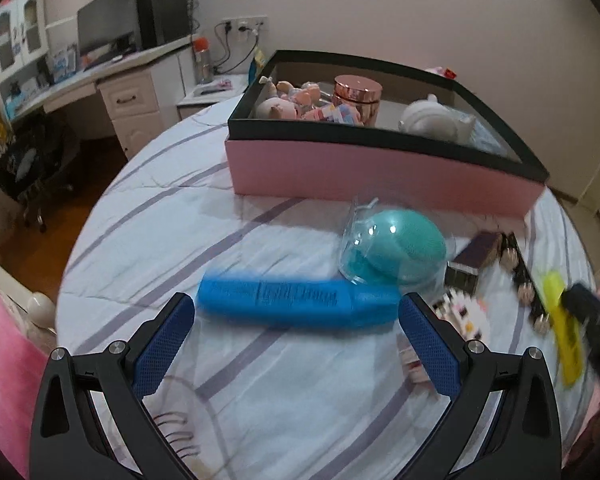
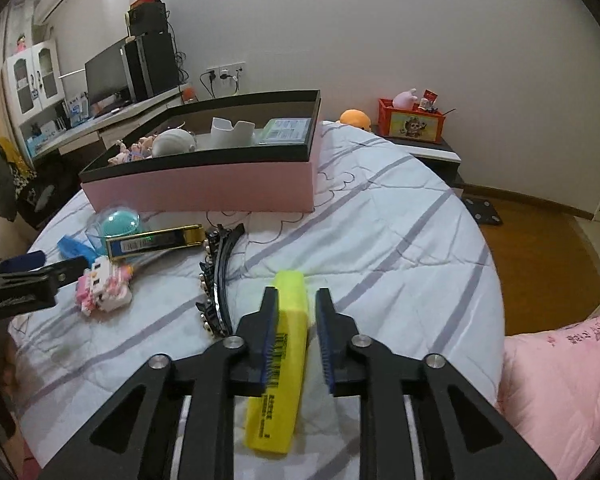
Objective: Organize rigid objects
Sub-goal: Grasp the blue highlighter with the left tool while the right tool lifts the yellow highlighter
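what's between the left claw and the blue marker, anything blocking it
Nothing visible. The blue marker lies crosswise on the striped bedsheet just ahead of the open left claw, with only bare sheet between. The clear case with the teal ball sits behind it.

Yellow marker (image 2: 283,364), blue marker (image 1: 296,303), pink box (image 2: 204,190), purple-striped sheet (image 2: 380,240).

The yellow highlighter (image 2: 280,364) looks like smooth, matt plastic. Soft, creased cloth covers the bed (image 2: 380,240). The jar (image 1: 357,94) shines like glossy copper-coloured metal.
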Action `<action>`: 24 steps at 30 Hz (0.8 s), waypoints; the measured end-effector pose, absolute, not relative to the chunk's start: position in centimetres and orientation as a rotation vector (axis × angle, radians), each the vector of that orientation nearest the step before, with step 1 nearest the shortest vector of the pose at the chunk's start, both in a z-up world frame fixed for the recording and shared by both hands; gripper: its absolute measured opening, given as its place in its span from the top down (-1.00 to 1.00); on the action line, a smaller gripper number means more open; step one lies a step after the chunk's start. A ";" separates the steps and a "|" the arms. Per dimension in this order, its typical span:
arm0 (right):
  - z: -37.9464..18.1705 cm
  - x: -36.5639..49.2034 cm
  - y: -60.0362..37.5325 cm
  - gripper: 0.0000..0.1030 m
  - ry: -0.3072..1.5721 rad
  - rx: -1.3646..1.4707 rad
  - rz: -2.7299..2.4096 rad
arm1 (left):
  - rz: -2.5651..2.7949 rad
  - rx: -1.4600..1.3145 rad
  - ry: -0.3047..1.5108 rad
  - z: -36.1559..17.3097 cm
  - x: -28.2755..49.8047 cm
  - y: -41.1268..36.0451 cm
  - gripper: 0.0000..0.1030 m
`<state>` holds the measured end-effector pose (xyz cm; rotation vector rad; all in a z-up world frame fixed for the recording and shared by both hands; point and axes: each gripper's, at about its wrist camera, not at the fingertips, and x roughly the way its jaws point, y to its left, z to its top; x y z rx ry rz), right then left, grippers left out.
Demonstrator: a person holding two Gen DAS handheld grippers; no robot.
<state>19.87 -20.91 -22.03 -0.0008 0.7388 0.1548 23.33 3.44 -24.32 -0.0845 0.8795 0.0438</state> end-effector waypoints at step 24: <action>-23.3 20.3 -19.4 0.21 0.783 -0.071 0.135 | -0.013 0.023 0.872 -25.3 23.0 7.8 -0.96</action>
